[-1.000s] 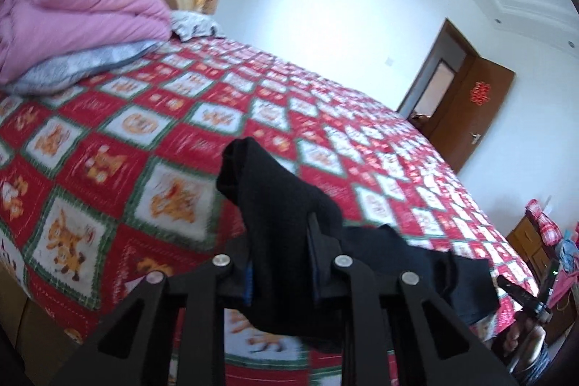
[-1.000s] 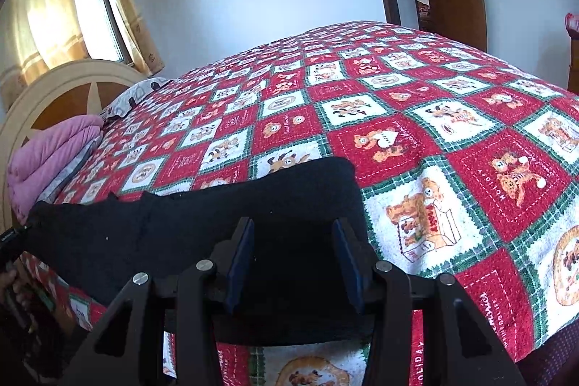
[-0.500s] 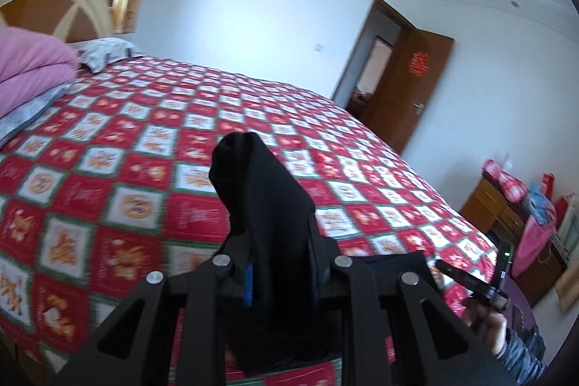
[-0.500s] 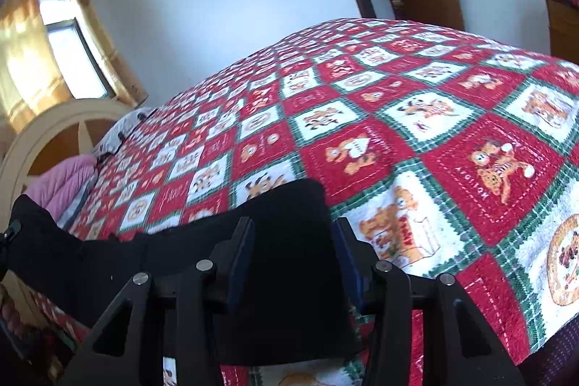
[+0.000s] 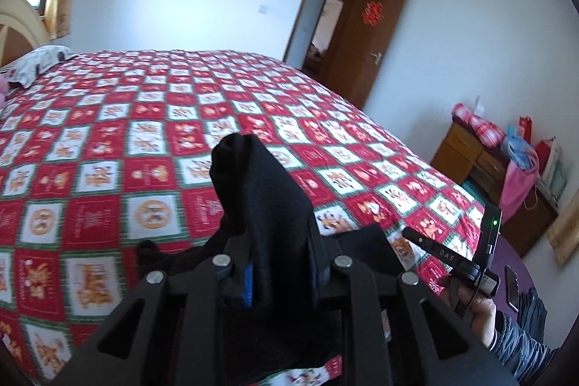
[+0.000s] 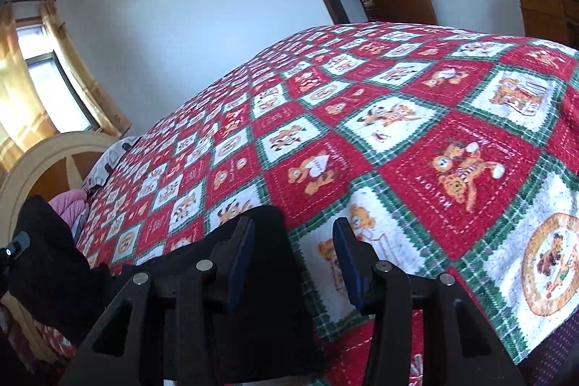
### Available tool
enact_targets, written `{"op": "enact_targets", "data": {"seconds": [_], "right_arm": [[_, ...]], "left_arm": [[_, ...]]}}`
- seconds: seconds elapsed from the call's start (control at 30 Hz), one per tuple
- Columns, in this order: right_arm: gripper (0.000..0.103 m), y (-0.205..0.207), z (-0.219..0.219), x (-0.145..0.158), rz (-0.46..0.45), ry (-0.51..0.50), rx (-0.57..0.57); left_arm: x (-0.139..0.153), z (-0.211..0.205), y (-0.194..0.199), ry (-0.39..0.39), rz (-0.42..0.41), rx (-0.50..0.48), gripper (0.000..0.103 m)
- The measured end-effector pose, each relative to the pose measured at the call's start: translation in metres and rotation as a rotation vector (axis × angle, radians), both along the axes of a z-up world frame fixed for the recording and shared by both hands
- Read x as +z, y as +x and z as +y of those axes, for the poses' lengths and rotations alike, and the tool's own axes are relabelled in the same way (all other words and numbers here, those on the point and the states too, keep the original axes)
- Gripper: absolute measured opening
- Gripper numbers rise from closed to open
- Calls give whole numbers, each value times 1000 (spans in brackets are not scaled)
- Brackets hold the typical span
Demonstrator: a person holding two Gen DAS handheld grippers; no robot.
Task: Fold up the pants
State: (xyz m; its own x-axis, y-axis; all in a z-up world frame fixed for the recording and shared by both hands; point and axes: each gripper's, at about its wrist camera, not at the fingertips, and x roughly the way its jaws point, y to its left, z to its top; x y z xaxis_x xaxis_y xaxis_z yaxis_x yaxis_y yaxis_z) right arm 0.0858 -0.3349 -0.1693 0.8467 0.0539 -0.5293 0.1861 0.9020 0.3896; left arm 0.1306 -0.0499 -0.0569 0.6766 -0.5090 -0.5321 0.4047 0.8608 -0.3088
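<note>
LEFT: left gripper (image 5: 278, 263) clamps one end of the black pants (image 5: 260, 198), bunch raised toward 12 o'clock, judged ready to carry over | RIGHT: right gripper (image 6: 291, 255) fingers apart, pants edge (image 6: 260, 263) under left finger, nothing gripped | PANTS: rest lies on quilted bed (image 6: 452, 118) near edge | CONTAINERS: none.

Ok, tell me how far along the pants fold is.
Done: the black pants lie along the near edge of the patchwork bedspread.
In hand: the left gripper is shut on one end, lifted above the bed. The right gripper is open over the other end.
Left: laying that end down and finishing the fold.
</note>
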Motion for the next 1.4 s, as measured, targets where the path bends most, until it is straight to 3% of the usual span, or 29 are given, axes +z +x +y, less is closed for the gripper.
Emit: {"op": "enact_targets", "data": {"seconds": [0.33, 0.7, 0.83, 0.93, 1.1, 1.23, 1.4], "right_arm": [[47, -1, -13, -1, 0, 32, -38], [47, -1, -23, -3, 2, 53, -50], [47, -1, -31, -3, 2, 68, -68], [47, -1, -38, -3, -1, 84, -81], [47, 0, -44, -2, -15, 146, -41], [47, 1, -38, 2, -41, 198, 50], [55, -1, -18, 11, -70, 225, 168]], "left_arm": [[-2, -69, 12, 81, 12, -103, 22], [-62, -133, 24, 256, 44, -147, 22], [-78, -155, 19, 328, 7, -166, 23], [-79, -163, 11, 358, -27, -170, 30], [-59, -155, -17, 251, -86, -199, 47], [-48, -145, -42, 303, -200, -187, 65], [-52, -99, -35, 262, -162, -73, 70]]}}
